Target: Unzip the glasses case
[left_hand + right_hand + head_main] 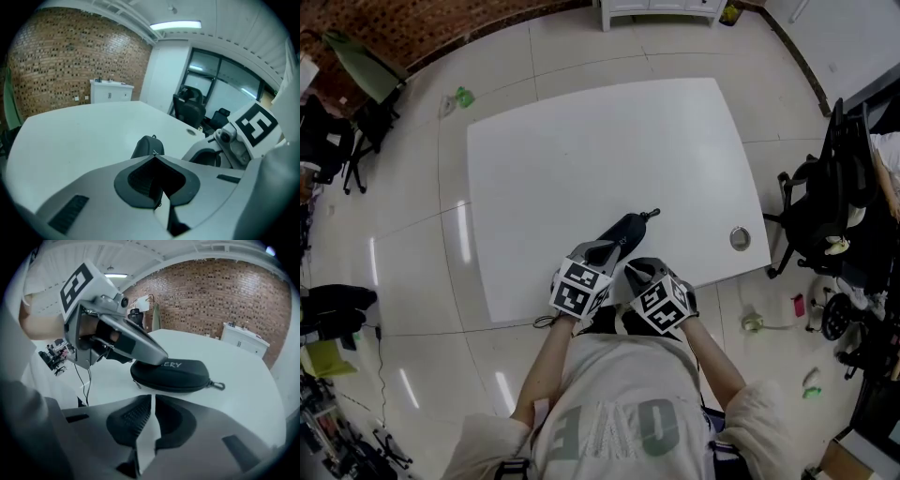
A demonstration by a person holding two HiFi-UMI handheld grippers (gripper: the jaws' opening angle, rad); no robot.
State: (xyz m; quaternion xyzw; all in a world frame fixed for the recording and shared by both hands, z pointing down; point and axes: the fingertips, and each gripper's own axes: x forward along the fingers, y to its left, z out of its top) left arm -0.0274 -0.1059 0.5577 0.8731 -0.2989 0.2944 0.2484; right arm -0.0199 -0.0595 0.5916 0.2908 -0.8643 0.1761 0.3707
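1. Closest to you, your right gripper (152, 397) hangs just short of the glasses case (174, 376) without touching it. Its jaws are pressed together on nothing, so part them before you go in.
2. Aim those jaws at what looks like the small zip pull (136, 384), low on the case's near end. Pinch it squarely, then draw along the seam rather than upward, so the case neither lifts nor swivels.
3. Just beyond, your left gripper (154, 157) is closed too, tips meeting with nothing visibly caught. Its nose rests on the case's lid, so press steadily there as the anchor.
4. The case lies zipped on the table (581, 141) close to the near edge, running away from you, with its clip (217, 386) at the far end.
5. Both grippers sit side by side, pointing forward and down, with marker cubes (579, 286) facing up.
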